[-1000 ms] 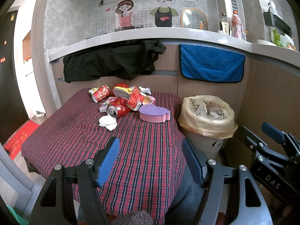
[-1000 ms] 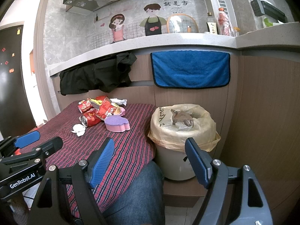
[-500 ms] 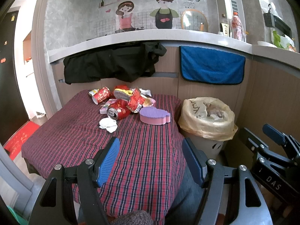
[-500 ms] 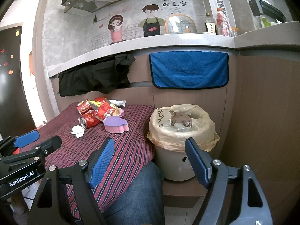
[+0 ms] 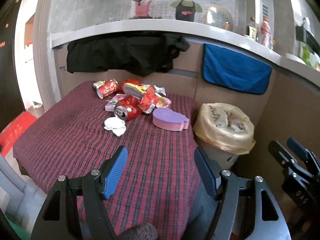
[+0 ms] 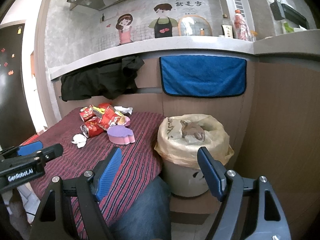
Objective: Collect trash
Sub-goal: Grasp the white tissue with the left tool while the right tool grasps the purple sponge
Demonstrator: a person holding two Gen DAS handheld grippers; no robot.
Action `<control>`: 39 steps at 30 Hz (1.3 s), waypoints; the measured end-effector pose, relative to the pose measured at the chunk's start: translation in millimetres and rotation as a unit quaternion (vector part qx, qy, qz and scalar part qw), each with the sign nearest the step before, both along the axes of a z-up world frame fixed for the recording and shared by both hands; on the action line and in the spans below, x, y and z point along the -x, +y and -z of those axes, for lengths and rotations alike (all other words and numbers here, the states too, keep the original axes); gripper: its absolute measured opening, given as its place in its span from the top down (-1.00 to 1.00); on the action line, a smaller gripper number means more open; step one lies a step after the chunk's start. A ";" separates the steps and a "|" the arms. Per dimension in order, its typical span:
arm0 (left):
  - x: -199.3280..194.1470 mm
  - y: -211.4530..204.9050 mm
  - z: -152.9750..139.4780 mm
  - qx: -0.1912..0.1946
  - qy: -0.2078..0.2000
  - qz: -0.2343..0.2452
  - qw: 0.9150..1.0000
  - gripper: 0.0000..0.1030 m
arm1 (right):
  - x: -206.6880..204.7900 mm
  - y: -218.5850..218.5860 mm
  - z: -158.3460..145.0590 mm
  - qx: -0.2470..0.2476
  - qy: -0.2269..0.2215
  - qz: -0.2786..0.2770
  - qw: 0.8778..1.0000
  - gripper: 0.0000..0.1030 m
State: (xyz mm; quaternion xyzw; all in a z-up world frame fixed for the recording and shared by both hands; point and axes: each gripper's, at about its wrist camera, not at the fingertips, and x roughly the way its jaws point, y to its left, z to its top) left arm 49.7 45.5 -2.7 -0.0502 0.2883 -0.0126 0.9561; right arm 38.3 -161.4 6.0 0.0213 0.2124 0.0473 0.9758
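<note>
A heap of trash lies at the far end of a table with a red plaid cloth (image 5: pixel 66 140): a red can (image 5: pixel 127 110) on its side, red paper cups (image 5: pixel 107 88), wrappers, a crumpled white tissue (image 5: pixel 115 126) and a purple-pink sponge (image 5: pixel 170 120). A bin lined with a yellowish bag (image 5: pixel 224 128) stands right of the table, also in the right wrist view (image 6: pixel 192 138). My left gripper (image 5: pixel 161 172) is open and empty over the table's near part. My right gripper (image 6: pixel 160 172) is open and empty, in front of the bin.
A black garment (image 5: pixel 124 56) and a blue towel (image 5: pixel 236 76) hang on the wood panel under a grey counter (image 6: pixel 160 44) behind the table. Bottles (image 6: pixel 240 26) stand on the counter. A jeans-clad knee (image 6: pixel 144 210) is below the right gripper. A red mat (image 5: pixel 12 132) lies on the floor left.
Both grippers have drifted slightly; the left view tilted a little downward and the pile sits a bit nearer. Both stay open and empty.
</note>
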 end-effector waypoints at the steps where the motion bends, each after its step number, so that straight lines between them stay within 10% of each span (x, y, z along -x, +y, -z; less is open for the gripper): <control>1: -4.0 4.8 -0.6 0.003 0.001 0.005 1.000 -0.34 | -4.7 1.7 -1.1 0.003 0.000 -0.002 1.000 -0.46; 15: -116.8 125.6 24.1 0.077 0.020 0.021 0.997 -0.35 | -114.5 55.3 6.5 0.016 0.048 -0.100 0.994 -0.46; 22: -169.2 145.8 66.8 0.099 0.102 0.020 0.990 -0.32 | -158.9 80.2 38.1 0.007 0.083 -0.127 0.988 -0.46; 27: -192.6 133.1 97.7 0.094 0.149 0.009 0.984 0.10 | -183.9 87.1 55.1 0.005 0.097 -0.135 0.986 -0.46; 34: -206.0 126.0 106.8 0.094 0.155 -0.023 0.983 0.11 | -203.8 86.6 66.3 0.011 0.096 -0.142 0.985 -0.46; 39: -200.5 134.3 102.0 0.116 0.131 -0.027 0.984 0.74 | -205.5 88.1 73.9 -0.010 0.115 -0.186 0.976 -0.46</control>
